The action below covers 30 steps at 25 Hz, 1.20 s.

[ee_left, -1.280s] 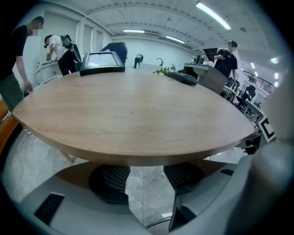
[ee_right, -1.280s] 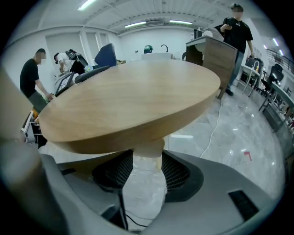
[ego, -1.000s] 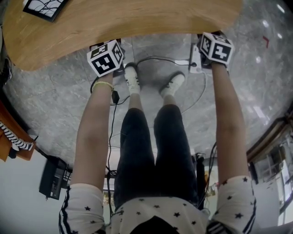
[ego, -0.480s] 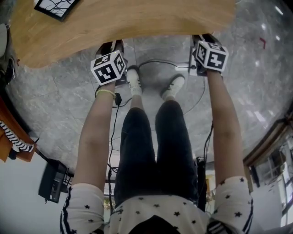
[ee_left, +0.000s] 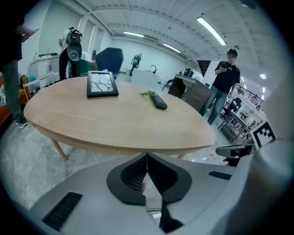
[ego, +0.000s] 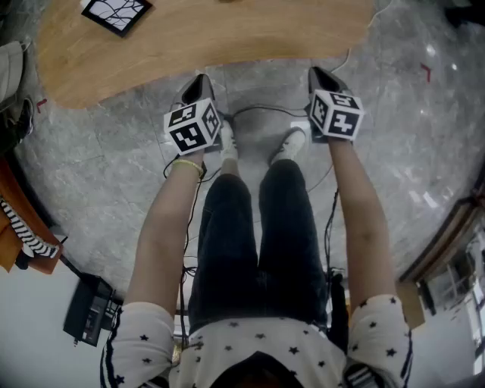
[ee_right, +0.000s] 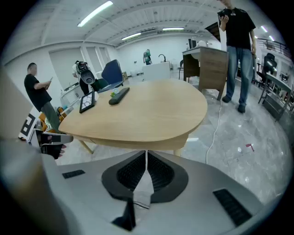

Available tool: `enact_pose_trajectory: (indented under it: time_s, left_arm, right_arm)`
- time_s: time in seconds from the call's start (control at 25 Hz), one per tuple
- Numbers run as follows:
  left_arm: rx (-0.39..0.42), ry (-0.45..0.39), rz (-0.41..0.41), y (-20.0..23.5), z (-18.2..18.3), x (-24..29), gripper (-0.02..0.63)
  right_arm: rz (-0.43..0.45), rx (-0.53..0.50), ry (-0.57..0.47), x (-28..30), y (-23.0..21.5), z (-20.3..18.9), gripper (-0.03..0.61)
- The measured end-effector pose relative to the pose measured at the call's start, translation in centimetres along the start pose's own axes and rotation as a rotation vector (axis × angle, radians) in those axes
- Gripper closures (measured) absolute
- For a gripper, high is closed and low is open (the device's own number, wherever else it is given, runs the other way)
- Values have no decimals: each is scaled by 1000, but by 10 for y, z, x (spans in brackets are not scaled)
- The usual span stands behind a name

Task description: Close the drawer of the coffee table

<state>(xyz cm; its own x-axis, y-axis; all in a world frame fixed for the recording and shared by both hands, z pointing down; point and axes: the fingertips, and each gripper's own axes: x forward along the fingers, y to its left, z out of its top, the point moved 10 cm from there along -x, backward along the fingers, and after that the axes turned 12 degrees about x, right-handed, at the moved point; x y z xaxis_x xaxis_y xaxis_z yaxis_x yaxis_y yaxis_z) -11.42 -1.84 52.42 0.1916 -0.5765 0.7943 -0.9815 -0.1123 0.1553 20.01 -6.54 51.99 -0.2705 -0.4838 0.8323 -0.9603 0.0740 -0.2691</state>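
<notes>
The oval wooden coffee table [ego: 212, 38] lies ahead of me, its tabletop [ee_left: 115, 119] wide in both gripper views. Its drawer front [ee_right: 124, 143] sits flush in the band under the top, with a thin seam at its left end. My left gripper [ego: 201, 79] hangs just off the table's near edge, shut [ee_left: 147, 155] with nothing between its pads. My right gripper [ego: 317, 73] hangs off the same edge further right. Its jaws are closing and stand together [ee_right: 146, 152], also with nothing between them.
A black picture frame [ego: 117, 14] and a dark remote [ee_left: 159, 102] lie on the tabletop. Cables [ego: 258, 102] run over the grey floor by my shoes. A black box [ego: 89, 307] sits at lower left. People stand beyond the table [ee_left: 226, 78], near a desk [ee_right: 206, 64].
Both grippers drew back from under the table's edge toward my body and rose. Their jaws, hidden under the tabletop before, now show in front of it.
</notes>
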Motion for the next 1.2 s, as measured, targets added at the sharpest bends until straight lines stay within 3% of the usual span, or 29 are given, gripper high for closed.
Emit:
enact_pose_trajectory:
  time_s: [0.52, 0.92, 1.2]
  left_arm:
    - [15, -35, -102, -34, 21, -89, 604]
    - [61, -42, -178, -57, 55, -165, 604]
    - [89, -45, -210, -67, 72, -208, 604]
  right_arm:
    - [84, -45, -65, -97, 79, -11, 568]
    - [110, 69, -112, -184, 120, -8, 568]
    - [103, 78, -136, -235, 134, -5, 568]
